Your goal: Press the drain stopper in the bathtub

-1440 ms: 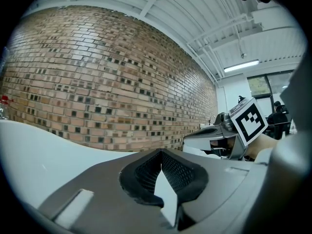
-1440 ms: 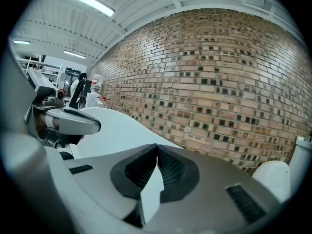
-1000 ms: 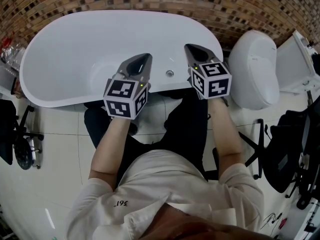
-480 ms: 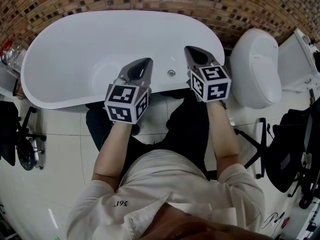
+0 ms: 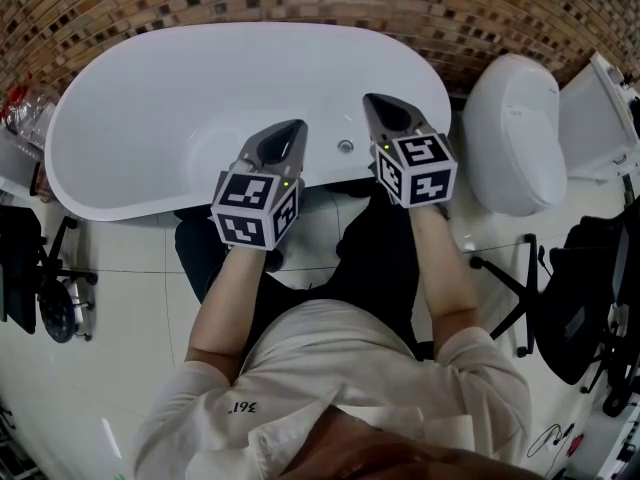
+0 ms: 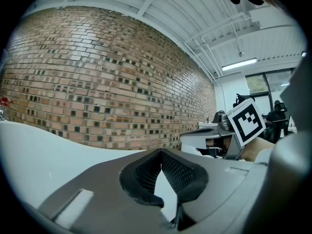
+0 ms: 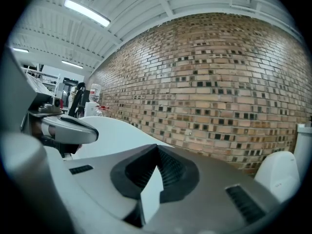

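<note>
The person stands at the near side of the white bathtub (image 5: 200, 78) with both tongs held over its near rim, well above the tub floor and touching nothing. The left gripper (image 5: 288, 133) has its jaws together at the tips with nothing between them, and its own view shows only the brick wall (image 6: 97, 82) past the closed tips. The right gripper (image 5: 381, 104) is likewise closed and empty. Between the two, low inside the tub and close to its near wall, sits a small round metal disc that I take to be the drain stopper (image 5: 345, 146). It is somewhat nearer the right gripper's side, and neither gripper is on it. The disc is too small to show whether it stands up or is pushed down, so the scene fits either a reach toward the stopper or a pause above it once it has been pressed. In the first case, a press would call for one closed tip to come down squarely on the middle of the disc so that it does not skid off the smooth metal; in the second, nothing remains but to hold clear. The tub itself shows a bare white inside with no water that I can see and nothing in it besides the stopper. A toilet (image 5: 510, 133) stands just beside its right end.
</note>
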The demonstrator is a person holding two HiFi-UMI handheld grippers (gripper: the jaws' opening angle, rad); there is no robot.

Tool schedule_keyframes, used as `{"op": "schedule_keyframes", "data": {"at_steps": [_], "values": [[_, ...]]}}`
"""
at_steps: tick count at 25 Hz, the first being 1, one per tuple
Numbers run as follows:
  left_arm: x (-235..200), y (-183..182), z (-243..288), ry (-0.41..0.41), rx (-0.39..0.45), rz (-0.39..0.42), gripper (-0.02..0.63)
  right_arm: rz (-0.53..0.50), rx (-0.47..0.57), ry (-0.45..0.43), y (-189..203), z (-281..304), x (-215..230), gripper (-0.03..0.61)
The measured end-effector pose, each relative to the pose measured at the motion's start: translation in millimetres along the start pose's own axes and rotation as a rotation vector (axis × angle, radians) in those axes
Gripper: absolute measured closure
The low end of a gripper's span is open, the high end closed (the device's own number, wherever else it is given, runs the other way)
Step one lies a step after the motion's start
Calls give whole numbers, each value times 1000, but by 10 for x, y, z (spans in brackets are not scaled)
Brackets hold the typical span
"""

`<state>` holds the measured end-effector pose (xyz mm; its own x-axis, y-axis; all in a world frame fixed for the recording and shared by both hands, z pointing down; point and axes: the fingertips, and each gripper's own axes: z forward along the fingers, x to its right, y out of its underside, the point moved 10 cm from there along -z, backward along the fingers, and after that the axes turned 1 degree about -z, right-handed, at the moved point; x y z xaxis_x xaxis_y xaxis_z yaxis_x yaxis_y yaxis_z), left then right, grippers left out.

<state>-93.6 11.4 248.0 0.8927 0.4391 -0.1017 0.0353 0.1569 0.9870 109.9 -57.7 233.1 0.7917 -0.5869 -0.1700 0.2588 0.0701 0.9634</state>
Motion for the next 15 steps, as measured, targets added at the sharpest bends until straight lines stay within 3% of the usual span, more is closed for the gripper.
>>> {"op": "schedule_keyframes", "data": {"at_steps": [15], "values": [[-1, 79, -26, 0, -13, -9, 604, -24, -28, -25, 64, 7, -71, 563]]}}
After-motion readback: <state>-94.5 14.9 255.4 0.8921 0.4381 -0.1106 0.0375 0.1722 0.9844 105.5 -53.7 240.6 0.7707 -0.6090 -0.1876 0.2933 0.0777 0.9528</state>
